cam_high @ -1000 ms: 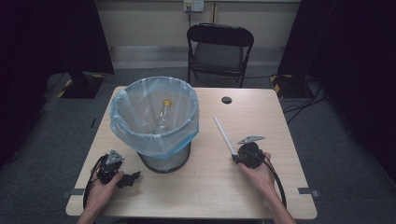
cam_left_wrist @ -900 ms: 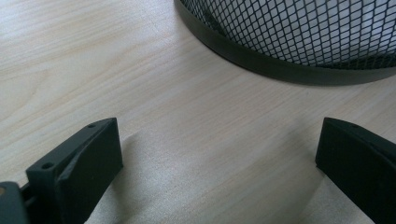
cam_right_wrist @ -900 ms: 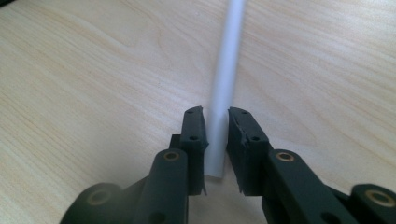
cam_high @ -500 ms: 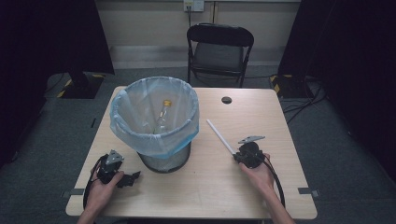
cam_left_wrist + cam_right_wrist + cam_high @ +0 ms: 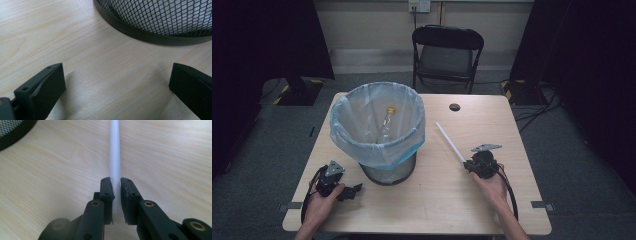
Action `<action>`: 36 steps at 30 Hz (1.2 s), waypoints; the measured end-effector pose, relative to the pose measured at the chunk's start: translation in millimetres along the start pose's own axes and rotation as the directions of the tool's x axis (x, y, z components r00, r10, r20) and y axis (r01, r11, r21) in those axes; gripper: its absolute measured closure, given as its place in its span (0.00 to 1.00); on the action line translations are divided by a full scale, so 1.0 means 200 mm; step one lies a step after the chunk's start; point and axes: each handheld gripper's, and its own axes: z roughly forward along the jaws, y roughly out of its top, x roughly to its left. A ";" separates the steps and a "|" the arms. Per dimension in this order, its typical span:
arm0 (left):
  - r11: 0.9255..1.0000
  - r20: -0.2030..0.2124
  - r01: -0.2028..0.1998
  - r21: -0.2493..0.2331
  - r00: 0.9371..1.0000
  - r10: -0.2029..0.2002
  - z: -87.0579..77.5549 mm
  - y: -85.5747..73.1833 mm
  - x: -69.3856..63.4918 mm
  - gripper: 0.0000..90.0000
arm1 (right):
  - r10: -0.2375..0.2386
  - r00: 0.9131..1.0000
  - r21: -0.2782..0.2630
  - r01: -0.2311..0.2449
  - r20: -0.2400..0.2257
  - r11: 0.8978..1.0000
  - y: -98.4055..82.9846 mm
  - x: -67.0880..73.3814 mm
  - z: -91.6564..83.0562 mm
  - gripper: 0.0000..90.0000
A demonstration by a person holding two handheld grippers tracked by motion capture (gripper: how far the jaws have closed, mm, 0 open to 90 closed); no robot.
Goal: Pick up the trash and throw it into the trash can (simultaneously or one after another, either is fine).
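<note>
Right gripper [image 5: 115,182] is clamped on one white tube [image 5: 115,150], its jaws having just closed in; the pads pinch the tube's near end, and the rest runs off toward twelve o'clock, cut by the top edge of the right gripper view. In the high view that tube [image 5: 450,142] lies on the worktop [image 5: 432,200], angling toward eleven o'clock from the right gripper [image 5: 473,166]. Left gripper [image 5: 116,82] sits released, jaws wide, nothing between them. One mesh bin [image 5: 387,172], at its two o'clock, wears one blue liner [image 5: 377,147]. One bottle [image 5: 386,125] stands inside, its lower part hidden. One chair [image 5: 447,50] waits beyond.
</note>
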 end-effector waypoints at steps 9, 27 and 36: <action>1.000 0.000 0.003 -0.002 1.000 -0.003 0.00 0.00 0.00 0.00 | 0.009 1.000 -0.071 -0.010 -0.015 0.997 0.03 0.01 -0.04 0.90; 1.000 0.000 0.003 -0.002 1.000 -0.003 0.00 0.00 0.00 0.00 | 0.000 0.997 -0.224 -0.016 -0.072 0.974 0.16 0.05 -0.13 0.90; 1.000 -0.001 0.003 -0.002 1.000 -0.003 0.00 0.00 0.00 0.00 | 0.004 0.995 -0.280 -0.031 -0.095 0.960 0.25 0.05 -0.18 0.90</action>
